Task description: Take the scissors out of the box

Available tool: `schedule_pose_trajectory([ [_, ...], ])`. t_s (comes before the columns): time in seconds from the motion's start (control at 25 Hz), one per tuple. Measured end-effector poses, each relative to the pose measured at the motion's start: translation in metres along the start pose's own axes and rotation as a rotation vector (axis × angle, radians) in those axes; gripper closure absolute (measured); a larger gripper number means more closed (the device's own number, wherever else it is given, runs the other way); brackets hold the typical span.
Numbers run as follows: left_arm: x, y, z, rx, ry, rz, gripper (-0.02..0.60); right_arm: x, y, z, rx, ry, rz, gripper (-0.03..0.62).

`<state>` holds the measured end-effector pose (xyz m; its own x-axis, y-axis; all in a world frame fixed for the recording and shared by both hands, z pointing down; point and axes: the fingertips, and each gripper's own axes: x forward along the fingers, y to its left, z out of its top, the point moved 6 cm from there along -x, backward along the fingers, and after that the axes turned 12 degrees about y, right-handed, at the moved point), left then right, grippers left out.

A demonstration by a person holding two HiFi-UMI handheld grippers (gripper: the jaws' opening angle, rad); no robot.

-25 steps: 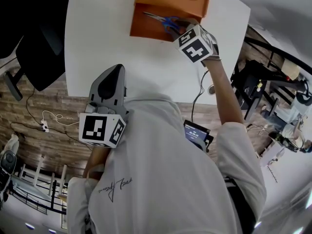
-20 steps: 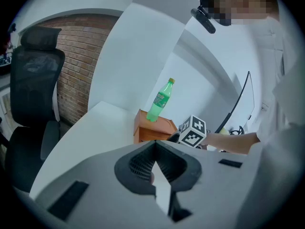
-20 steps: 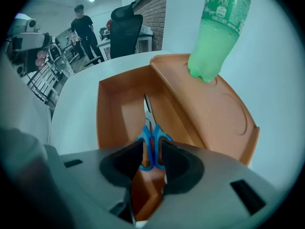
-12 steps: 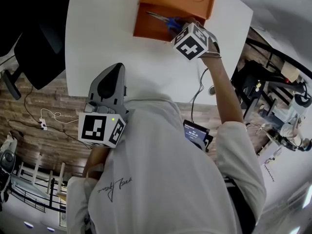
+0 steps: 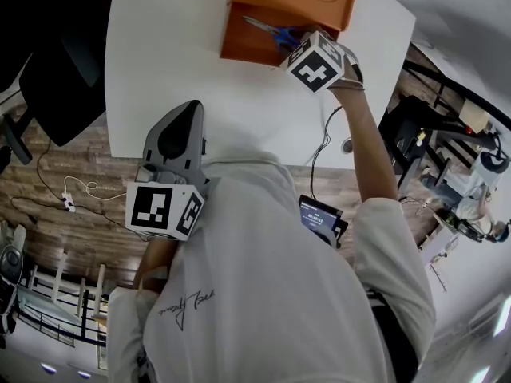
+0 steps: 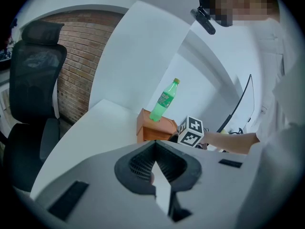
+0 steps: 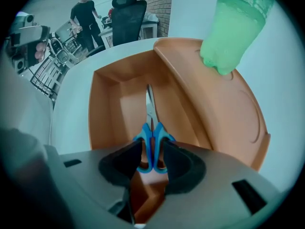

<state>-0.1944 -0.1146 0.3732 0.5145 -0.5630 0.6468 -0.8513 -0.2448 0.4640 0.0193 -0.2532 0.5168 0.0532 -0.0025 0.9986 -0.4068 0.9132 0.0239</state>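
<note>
Blue-handled scissors (image 5: 274,32) lie in the open lower compartment of the orange box (image 5: 255,53) on the white table (image 5: 160,54). In the right gripper view the scissors (image 7: 151,128) point away from me, blades together. My right gripper (image 7: 152,159) points down into the box (image 7: 119,104). Its jaws are opening, with the blue handles between them and orange showing beside the handles. In the head view only its marker cube (image 5: 319,62) shows clearly. My left gripper (image 5: 188,114) hangs shut over the table's near edge, far from the box; its jaws (image 6: 155,149) hold nothing.
A green bottle (image 7: 233,27) stands on the box's raised shelf (image 6: 163,104). A black office chair (image 5: 56,86) is left of the table. A cable (image 5: 323,146) hangs off the table's near edge. A person (image 7: 86,8) stands far back in the room.
The right gripper's marker cube has turned slightly over the box's near right corner. The scissors lie as before. The left gripper has not moved.
</note>
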Motion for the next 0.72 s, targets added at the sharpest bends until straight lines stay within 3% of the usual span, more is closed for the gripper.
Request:
schedule_pose_trajectory([
  [0.36, 0.0037, 0.0022, 0.0002, -0.001, -0.001, -0.01, 0.574, 0.0017, 0.0046, -0.0022, 0.011, -0.011, -0.021, 0.493],
  [0.72, -0.0048, -0.0012, -0.004, 0.003, -0.011, -0.009, 0.574, 0.0014, 0.0068, -0.0027, 0.046, -0.019, -0.039, 0.496],
])
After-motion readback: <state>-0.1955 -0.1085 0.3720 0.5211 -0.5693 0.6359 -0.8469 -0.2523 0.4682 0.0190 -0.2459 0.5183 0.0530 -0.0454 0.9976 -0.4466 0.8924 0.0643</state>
